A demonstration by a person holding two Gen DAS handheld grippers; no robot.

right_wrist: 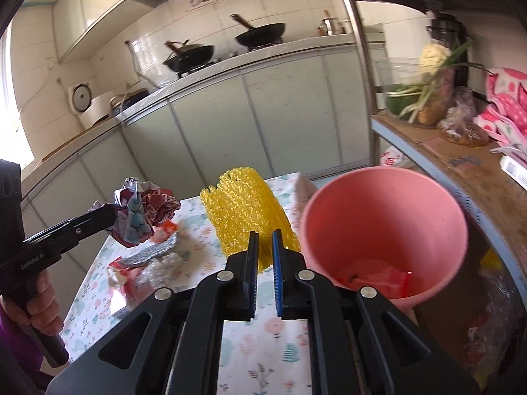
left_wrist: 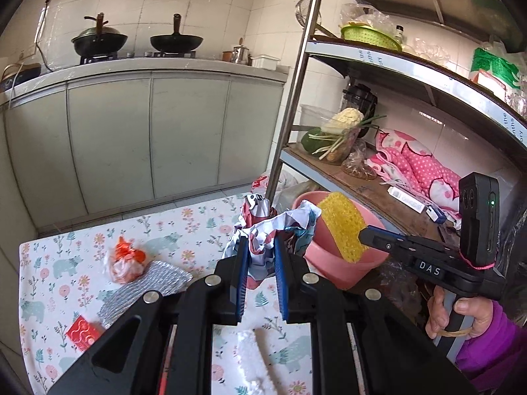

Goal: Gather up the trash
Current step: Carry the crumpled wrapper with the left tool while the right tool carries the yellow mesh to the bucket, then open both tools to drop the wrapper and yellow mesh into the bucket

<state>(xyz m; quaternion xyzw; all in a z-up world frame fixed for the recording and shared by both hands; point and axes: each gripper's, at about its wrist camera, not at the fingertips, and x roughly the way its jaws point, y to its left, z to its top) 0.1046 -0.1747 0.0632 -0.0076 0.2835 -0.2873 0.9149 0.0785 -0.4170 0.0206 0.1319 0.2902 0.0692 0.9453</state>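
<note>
**A:** Where is the trash lying relative to each claw?

**B:** The right claw (right_wrist: 264,250) is pinching a yellow mesh sheet (right_wrist: 247,210) by its lower edge, the sheet's long axis standing upright. The pink bin (right_wrist: 385,230) is sitting just to its right, mouth open toward the camera, some red scraps at the bottom. The left claw (left_wrist: 260,263) is gripping a crumpled paper wad (left_wrist: 273,227), with the bin beyond it on the right.

**A:** Which hand is nearer the bin?

**B:** The right one, I judge; the sheet is already overlapping the rim. Both claws are held level, pointing away over the floral tabletop (left_wrist: 197,217), where an orange-tied bag (left_wrist: 126,263) and a foil scrap (left_wrist: 148,286) are lying on the left.
</note>
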